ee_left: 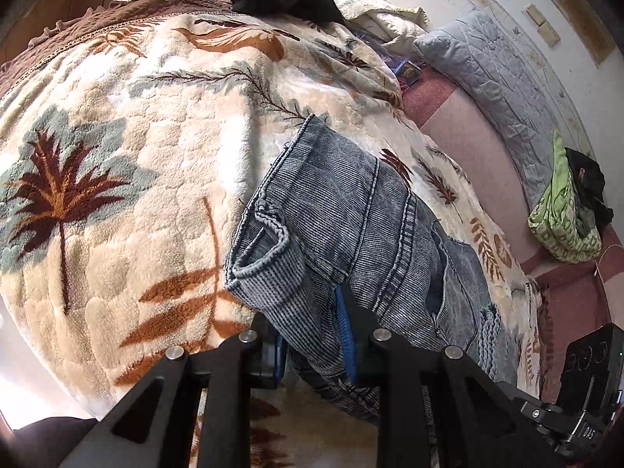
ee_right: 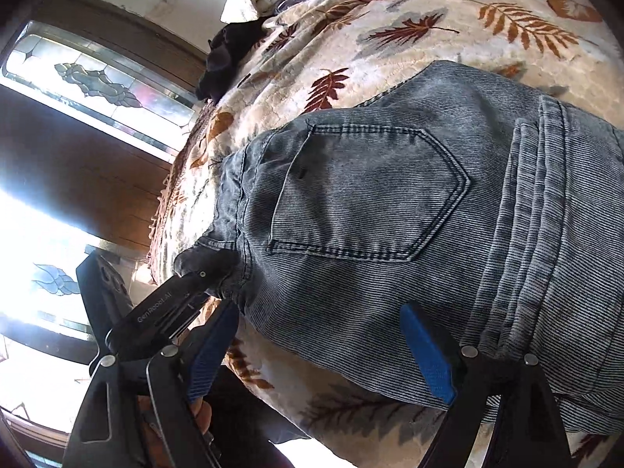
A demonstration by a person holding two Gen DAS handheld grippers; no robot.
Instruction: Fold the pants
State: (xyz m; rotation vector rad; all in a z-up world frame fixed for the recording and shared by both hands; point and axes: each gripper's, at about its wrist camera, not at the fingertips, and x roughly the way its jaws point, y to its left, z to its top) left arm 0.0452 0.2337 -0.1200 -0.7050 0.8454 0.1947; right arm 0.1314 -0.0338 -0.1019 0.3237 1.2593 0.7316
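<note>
1. Left wrist view: the left gripper (ee_left: 314, 335) pinches a bunched fold of the grey-blue denim jeans (ee_left: 351, 210) between its blue pads, jaws drawn close on the cloth.
2. From that grip the jeans run away from the camera, long axis slanting up toward the far side of the bed, ending in a straight hemmed edge; a turned-over hem forms a loop on the left side.
3. The jeans lie on a cream fleece blanket (ee_left: 117, 148) printed with brown leaves and palms, spread over the bed.
4. Right wrist view: the right gripper (ee_right: 323, 347) has its jaws spread wide, blue pads apart, nothing pressed between them; it hovers just above the edge of the jeans (ee_right: 390, 202).
5. Here the back pocket (ee_right: 370, 195) faces up, its pointed end toward the right of the frame, and the triple-stitched seam runs down the right side.
6. The other gripper grips the corner of the denim at the left.
7. A black garment (ee_right: 222, 66) lies near the bed's far edge.
</note>
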